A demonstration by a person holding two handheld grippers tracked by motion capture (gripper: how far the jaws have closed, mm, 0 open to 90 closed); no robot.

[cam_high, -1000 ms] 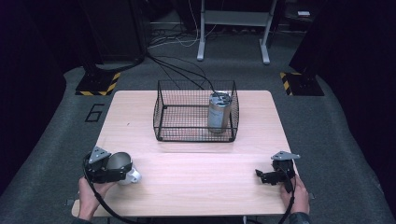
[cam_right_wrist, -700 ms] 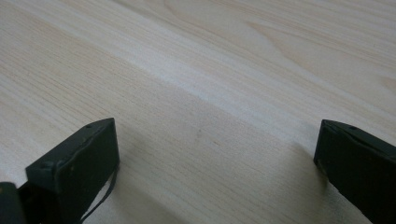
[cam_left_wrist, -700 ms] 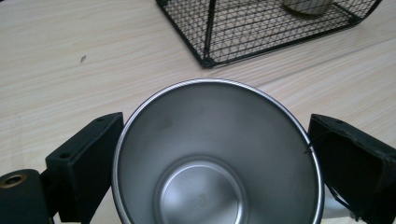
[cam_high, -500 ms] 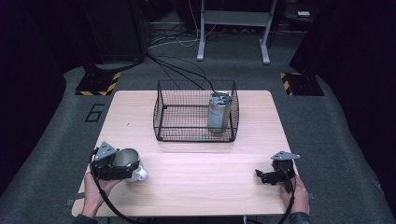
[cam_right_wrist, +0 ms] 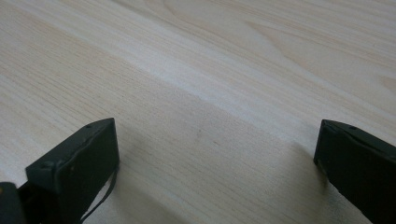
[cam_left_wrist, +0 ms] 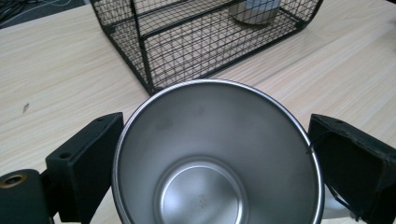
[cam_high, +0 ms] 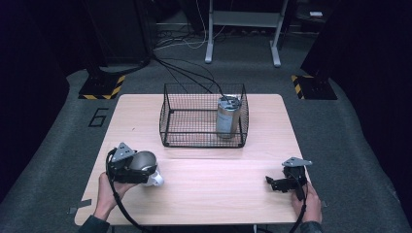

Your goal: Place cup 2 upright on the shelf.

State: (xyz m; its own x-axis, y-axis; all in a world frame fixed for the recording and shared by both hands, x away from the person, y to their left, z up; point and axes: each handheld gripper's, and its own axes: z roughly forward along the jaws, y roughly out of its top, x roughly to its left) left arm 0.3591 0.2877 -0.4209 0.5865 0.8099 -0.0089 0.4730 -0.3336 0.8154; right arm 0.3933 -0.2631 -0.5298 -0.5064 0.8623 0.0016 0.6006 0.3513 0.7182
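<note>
Two grippers work over a pale wooden worktop, one at each near corner. The left gripper sits at the near left, and its jaws are clenched on a steel cup. From the high view the cup is just a grey rounded shape lying on its side, mouth turned toward the middle of the worktop, with something white beside it that is too small to identify. The left gripper view gives what the high view cannot: the cup is seen straight down its open mouth, empty, with a bright rim and a flat round bottom, and a black jaw presses against each side of its wall.

Beyond the cup stands a black wire basket, on the far half of the worktop, well apart from both grippers. In the high view a metal can stands upright in the basket's right end. The left gripper view shows the basket just past the cup's rim, and only the base of the can at the top edge.

At the near right, the right gripper is held by a hand low over the wood. The right gripper view looks along bare worktop, its jaws released and wide apart with nothing between them.
</note>
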